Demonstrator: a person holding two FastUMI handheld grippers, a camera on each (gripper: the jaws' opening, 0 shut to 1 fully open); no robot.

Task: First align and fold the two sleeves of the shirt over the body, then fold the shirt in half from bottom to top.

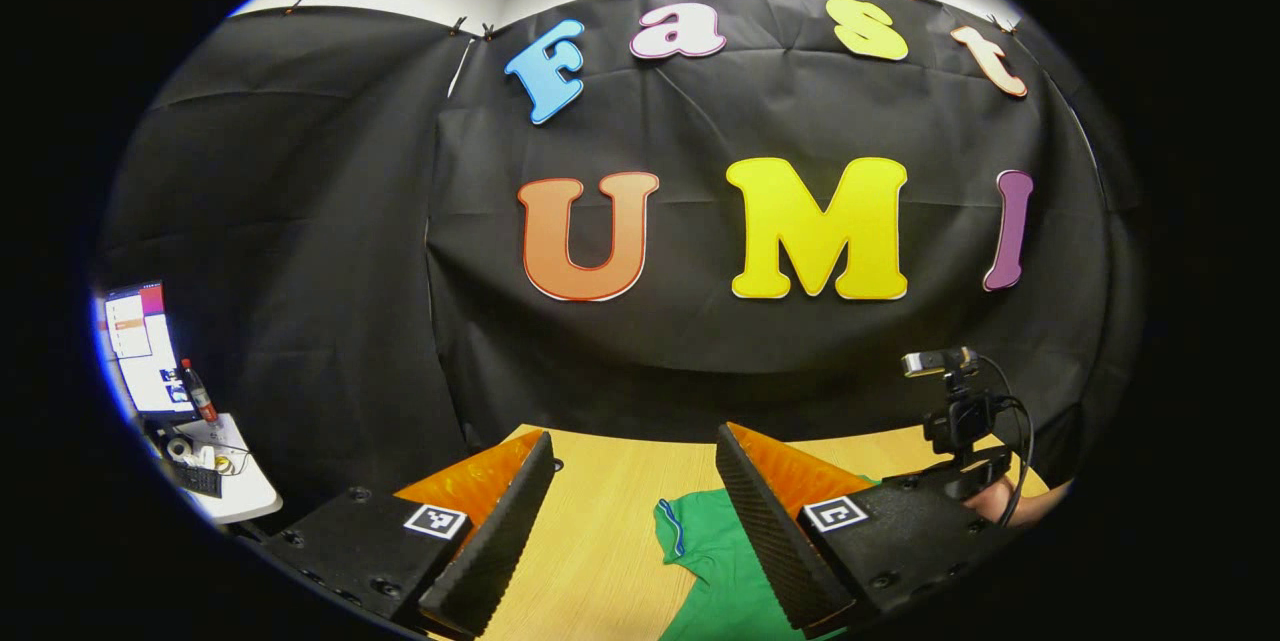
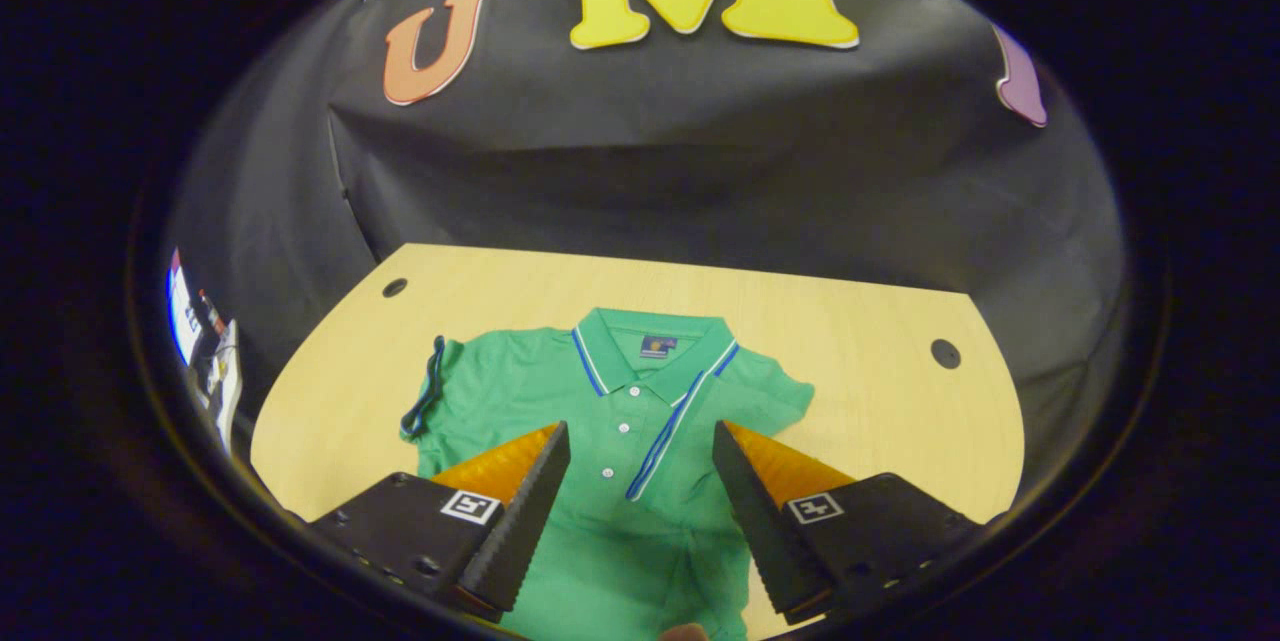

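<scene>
A green polo shirt (image 2: pixel 640 401) lies face up on the wooden table (image 2: pixel 880 361), collar toward the far wall, placket trimmed in blue and white. One sleeve (image 2: pixel 432 391) with a dark blue cuff sticks out at the left, the other sleeve (image 2: pixel 785 391) at the right. My right gripper (image 2: pixel 640 426) hovers open over the shirt's chest, a finger on either side of the placket. In the left gripper view, my left gripper (image 1: pixel 634 433) is open low over the table (image 1: pixel 600 521), and a blue-trimmed edge of the shirt (image 1: pixel 715 551) lies between its fingers.
Two round cable holes (image 2: pixel 395 288) (image 2: pixel 945 353) sit near the table's far corners. A black camera rig with a cable (image 1: pixel 960 416) and a hand (image 1: pixel 1005 501) under it are at the right. A side desk with a monitor (image 1: pixel 150 351) stands far left.
</scene>
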